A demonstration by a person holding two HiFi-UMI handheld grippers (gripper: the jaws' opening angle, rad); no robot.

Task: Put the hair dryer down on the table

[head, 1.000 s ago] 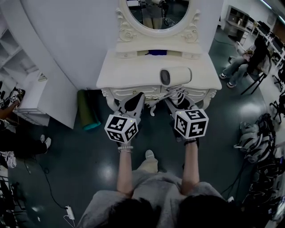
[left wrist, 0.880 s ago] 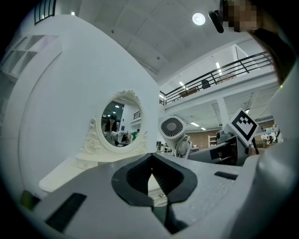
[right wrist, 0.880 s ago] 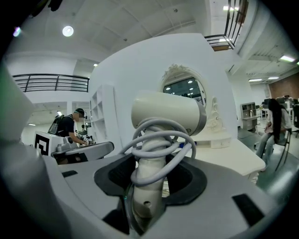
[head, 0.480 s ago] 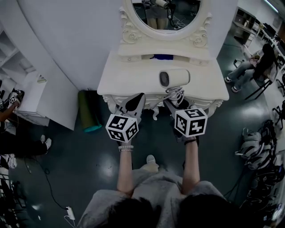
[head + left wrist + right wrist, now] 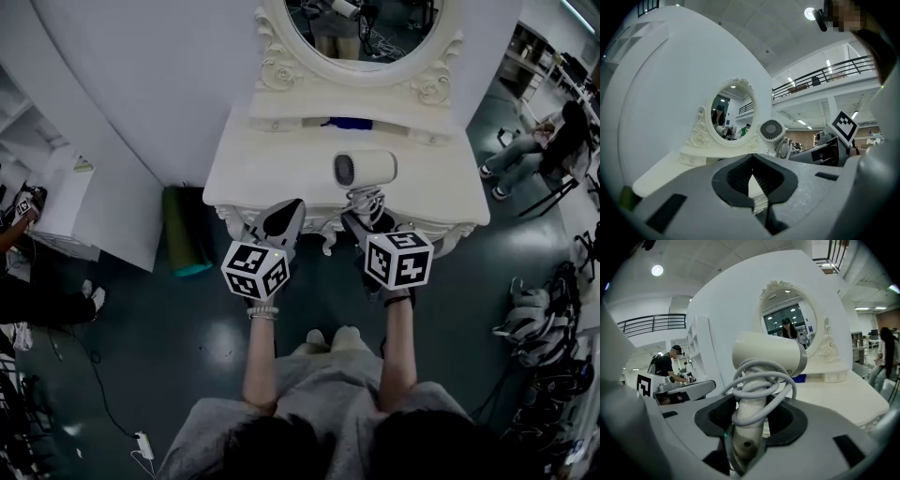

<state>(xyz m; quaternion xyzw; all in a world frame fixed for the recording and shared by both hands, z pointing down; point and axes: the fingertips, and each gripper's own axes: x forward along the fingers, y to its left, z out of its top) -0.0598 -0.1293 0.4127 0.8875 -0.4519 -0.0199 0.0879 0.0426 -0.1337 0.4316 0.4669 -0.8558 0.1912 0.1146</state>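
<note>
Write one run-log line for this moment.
right gripper: shut on hair dryer | left gripper: shut, empty | hair dryer: held over table

My left gripper (image 5: 281, 217) and right gripper (image 5: 361, 223) have grey moulded bodies with black ribbed pads (image 5: 740, 177). Each carries a cube (image 5: 256, 270) of black-and-white square markers. I see a beaded bracelet (image 5: 263, 313) on the left wrist and a grey short-sleeved top (image 5: 211, 431).

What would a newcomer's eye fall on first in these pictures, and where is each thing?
First, the white hair dryer, cord wound round its handle, gripped by that handle in the right gripper's jaws over the ornate white dressing table's front. Behind it an oval mirror stands at the table's back; the left gripper is empty at the front edge, jaws together.
</note>
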